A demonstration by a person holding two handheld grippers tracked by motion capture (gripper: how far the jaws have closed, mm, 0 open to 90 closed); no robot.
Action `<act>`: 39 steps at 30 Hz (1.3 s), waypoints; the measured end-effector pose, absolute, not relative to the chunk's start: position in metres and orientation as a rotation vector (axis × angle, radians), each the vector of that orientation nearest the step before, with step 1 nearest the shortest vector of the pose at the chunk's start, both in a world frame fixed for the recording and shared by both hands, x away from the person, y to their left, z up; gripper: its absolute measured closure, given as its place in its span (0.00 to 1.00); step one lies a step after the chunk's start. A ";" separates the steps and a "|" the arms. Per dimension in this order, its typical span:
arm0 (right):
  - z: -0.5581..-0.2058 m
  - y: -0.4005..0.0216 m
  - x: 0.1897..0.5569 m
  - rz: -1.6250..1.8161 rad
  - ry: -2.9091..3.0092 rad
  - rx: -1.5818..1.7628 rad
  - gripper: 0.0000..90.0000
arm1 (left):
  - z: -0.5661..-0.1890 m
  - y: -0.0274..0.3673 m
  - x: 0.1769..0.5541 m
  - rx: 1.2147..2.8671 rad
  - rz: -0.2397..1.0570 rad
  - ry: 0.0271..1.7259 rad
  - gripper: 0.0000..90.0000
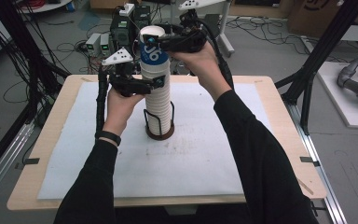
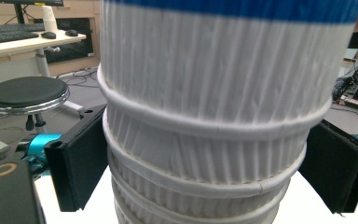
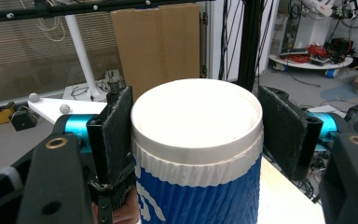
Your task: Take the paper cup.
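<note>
The top cup [image 1: 152, 49], blue with white print, carries large white characters that read roughly as "J6" in the high view, running sideways down its wall at about 12 o'clock from the stack's base. In the right gripper view only a fragment of white print shows, unreadable.

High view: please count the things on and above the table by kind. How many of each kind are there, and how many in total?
Blue cup: 1
Stack of white cups: 1 (the single cups are too close together to count)
Wire cup holder: 1
White mat: 1
Tongs: 2, left tongs and right tongs
Total: 6
</note>
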State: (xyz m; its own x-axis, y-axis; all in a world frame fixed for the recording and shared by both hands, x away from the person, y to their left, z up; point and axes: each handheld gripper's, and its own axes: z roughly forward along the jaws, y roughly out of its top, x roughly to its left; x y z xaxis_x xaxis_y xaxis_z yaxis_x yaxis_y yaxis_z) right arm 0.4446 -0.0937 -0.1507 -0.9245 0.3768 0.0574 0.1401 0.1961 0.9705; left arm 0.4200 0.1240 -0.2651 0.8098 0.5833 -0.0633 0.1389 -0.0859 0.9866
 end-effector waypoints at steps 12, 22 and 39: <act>-0.124 -0.099 0.433 1.884 2.162 0.422 0.35 | -0.265 0.123 0.420 1.641 0.407 0.577 0.12; -0.095 -0.104 0.422 1.945 2.056 0.380 0.35 | -0.265 0.123 0.420 1.641 0.405 0.578 0.12; -0.080 -0.144 0.401 1.964 2.003 0.340 0.35 | -0.264 0.123 0.419 1.645 0.413 0.580 0.12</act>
